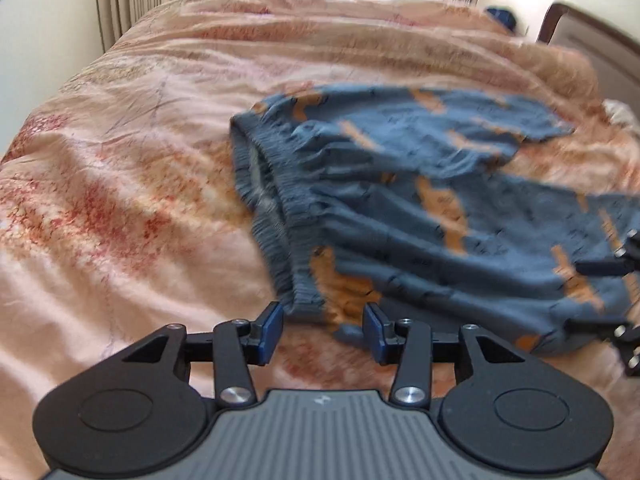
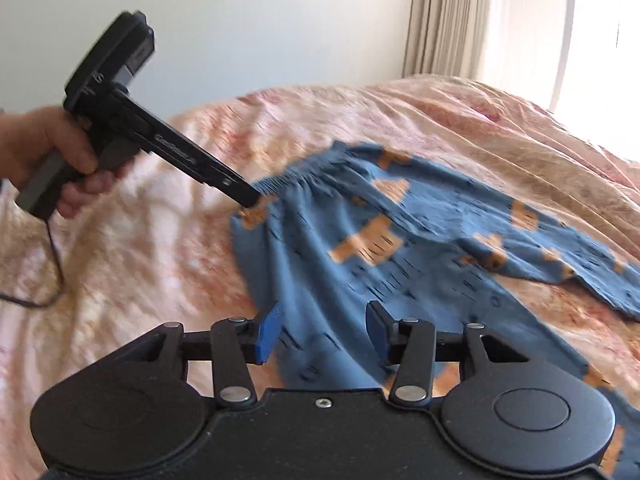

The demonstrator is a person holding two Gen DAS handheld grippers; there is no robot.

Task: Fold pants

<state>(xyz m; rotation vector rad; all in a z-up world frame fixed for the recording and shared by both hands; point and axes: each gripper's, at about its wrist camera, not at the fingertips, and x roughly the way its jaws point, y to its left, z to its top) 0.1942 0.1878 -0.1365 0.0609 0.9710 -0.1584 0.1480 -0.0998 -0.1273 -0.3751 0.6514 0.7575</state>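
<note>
At the bottom centre of the left wrist view, the left gripper stands with its blue pads apart and pinching nothing, the near corner of the elastic waistband lying just ahead of its tips. In the right wrist view the right gripper is likewise parted, with loose blue cloth under and between the pads but no pad visibly pressing on it. The blue cotton pants with an orange blocky print fill the middle and right of both frames, spread on the peach, red-flecked quilted bedspread. They look light, soft and limp, so they should drape and slide rather than hold any shape; the thicker gathered waistband is likely the surest place to pinch, with the leg hems as the second hold. The waist is open and rumpled toward the left of the frame, and the two legs splay apart toward the right, one above the other, so the cloth is not yet laid flat. At the left of the right wrist view a person's hand holds the other tool. Farthest back hang beige curtains beside a bright window.
</note>
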